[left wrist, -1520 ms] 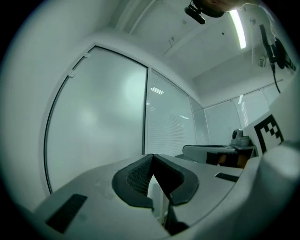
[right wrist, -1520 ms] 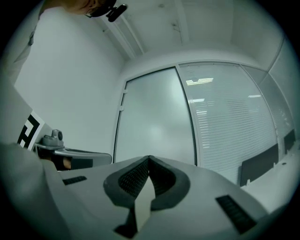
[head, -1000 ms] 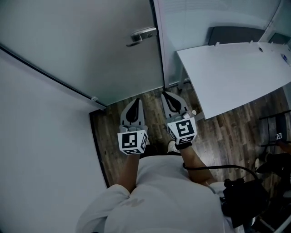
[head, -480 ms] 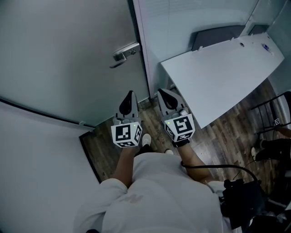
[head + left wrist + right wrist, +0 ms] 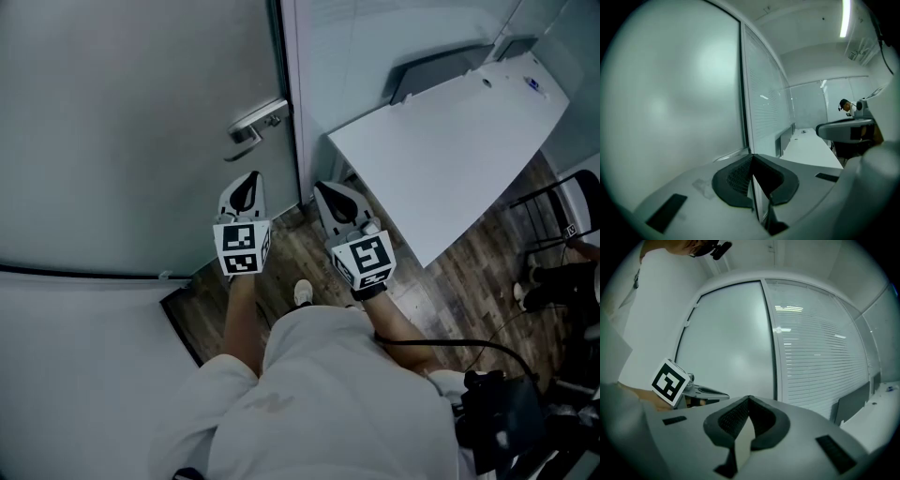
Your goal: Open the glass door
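left gripper [image 5: 247,178]: i read its jaws as closed tip to tip in the left gripper view, with nothing between the pads. right gripper [image 5: 322,187]: i read the same in the right gripper view, jaws fully together and empty. both grippers are held out side by side in front of the person, each with its marker cube toward the body, and both point at the glass door [image 5: 122,122]. the door is frosted, it fills the upper left of the head view, and it sits closed against a dark vertical frame strip [image 5: 277,84]. the door handle [image 5: 255,122] is a metal lever mounted close to that strip. the left gripper is directly below the handle in the head view, near it but apart from it; i see no contact. the right gripper sits to the right of the strip, in front of a fixed glass panel [image 5: 375,47] that shows horizontal blind lines in the right gripper view. a white table [image 5: 450,159] stands to the right of the panel, with one corner near the right gripper. the floor [image 5: 300,258] is dark wood plank, and one shoe [image 5: 302,292] of the person shows between the two forearms. a black cable [image 5: 450,343] runs across the lower right of the head view.
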`<state>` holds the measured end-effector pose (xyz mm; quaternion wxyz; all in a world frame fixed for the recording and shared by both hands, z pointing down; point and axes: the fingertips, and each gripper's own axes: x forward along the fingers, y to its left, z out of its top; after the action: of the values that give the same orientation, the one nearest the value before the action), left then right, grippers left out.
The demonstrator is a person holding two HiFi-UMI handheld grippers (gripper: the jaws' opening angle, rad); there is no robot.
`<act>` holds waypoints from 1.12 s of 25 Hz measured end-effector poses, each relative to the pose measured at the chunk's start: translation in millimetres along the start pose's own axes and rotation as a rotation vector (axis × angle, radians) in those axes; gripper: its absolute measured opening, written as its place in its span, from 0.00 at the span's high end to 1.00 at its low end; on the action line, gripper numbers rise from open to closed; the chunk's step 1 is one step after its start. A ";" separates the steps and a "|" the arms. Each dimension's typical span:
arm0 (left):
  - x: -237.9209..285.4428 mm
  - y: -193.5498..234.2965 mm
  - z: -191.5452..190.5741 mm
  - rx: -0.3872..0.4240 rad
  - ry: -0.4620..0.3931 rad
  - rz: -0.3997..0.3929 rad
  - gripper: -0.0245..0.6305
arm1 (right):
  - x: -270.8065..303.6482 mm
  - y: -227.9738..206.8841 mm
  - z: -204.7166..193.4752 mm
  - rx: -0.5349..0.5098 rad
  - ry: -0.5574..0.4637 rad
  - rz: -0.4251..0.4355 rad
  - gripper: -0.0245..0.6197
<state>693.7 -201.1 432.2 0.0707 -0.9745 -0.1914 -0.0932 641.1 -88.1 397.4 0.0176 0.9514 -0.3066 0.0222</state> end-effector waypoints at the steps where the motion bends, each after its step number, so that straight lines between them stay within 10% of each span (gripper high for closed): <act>1: 8.6 5.3 -5.2 0.016 0.023 -0.018 0.96 | 4.2 -2.6 -1.7 -0.002 0.007 -0.010 0.97; 17: 137.4 52.0 -105.0 0.514 0.479 -0.195 0.77 | 12.8 -52.5 -34.3 0.011 0.116 -0.159 0.97; 28: 148.2 61.3 -116.6 0.762 0.520 -0.074 0.82 | 3.0 -69.1 -45.2 0.017 0.135 -0.180 0.97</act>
<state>834.1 -224.2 570.2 0.4663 -0.8158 -0.2223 -0.2601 682.4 -31.7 441.3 0.0319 0.9716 -0.2177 0.0872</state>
